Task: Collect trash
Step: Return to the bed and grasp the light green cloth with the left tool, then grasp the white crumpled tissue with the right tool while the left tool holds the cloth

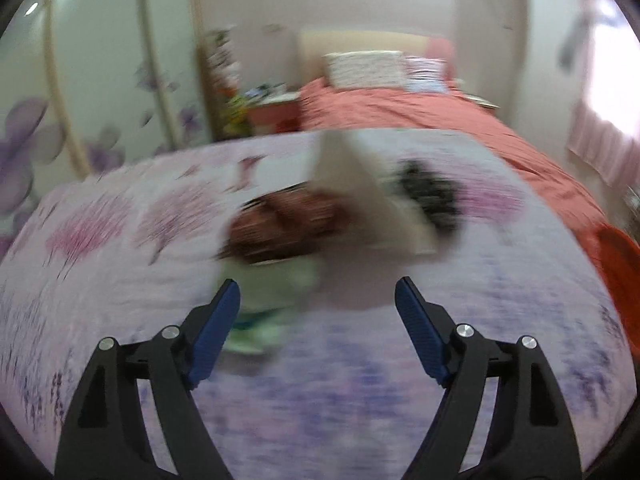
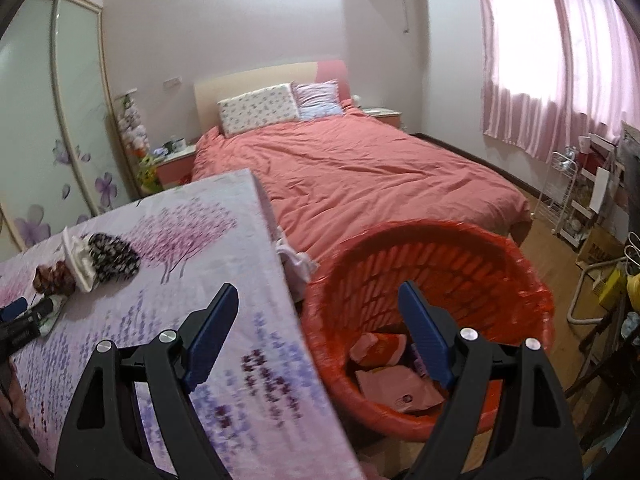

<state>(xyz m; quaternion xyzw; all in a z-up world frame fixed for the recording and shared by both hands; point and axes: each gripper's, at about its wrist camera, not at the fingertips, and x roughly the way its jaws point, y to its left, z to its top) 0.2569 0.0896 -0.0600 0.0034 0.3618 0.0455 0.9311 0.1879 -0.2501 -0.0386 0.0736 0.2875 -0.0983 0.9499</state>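
A small heap of trash lies on the floral-cloth table (image 1: pixel 360 380): a brown wrapper (image 1: pixel 280 220), a white folded paper piece (image 1: pixel 352 176), a black patterned piece (image 1: pixel 432 196) and a green-white wrapper (image 1: pixel 272 304). This view is smeared by motion. My left gripper (image 1: pixel 318 284) is open just short of the heap, its left pad beside the green-white wrapper, and holds nothing. My right gripper (image 2: pixel 318 286) is open and empty over the table's right edge (image 2: pixel 288 280) and the red basket (image 2: pixel 440 240), which holds pink and orange wrappers (image 2: pixel 400 388). The same heap (image 2: pixel 80 264) lies far left in the right wrist view.
A bed with a salmon cover (image 2: pixel 360 176) fills the room behind the table and basket. A nightstand (image 2: pixel 176 164) and a sliding wardrobe (image 2: pixel 60 120) stand at the left. A white wire rack (image 2: pixel 560 196) and clutter line the right wall under pink curtains (image 2: pixel 540 60).
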